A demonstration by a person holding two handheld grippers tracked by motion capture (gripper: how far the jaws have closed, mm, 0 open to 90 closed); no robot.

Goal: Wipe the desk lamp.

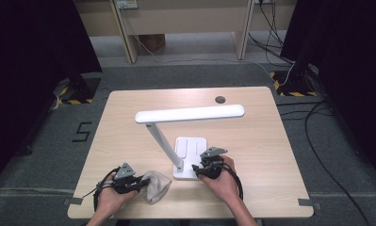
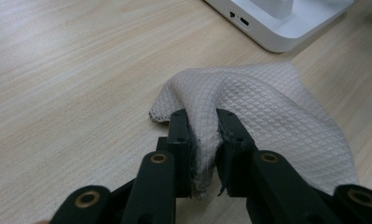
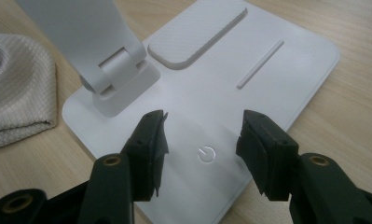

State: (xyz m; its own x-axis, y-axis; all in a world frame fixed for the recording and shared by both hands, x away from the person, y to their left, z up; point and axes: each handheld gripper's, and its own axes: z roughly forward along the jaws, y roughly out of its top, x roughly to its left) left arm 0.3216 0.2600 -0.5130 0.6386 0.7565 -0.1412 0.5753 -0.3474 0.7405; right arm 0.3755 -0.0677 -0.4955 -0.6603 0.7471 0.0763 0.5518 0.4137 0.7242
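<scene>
Wooden table, lamp beside cloth

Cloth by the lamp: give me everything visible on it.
The cloth is off-white with a fine diamond weave and a slightly frayed hem; it looks like microfibre. It lies crumpled and folded on the wooden table near its front edge, just left of the white desk lamp's base, apart from it. One bunched edge is pinched between the jaws of the left hand-held gripper; the rest sags onto the tabletop.
</scene>
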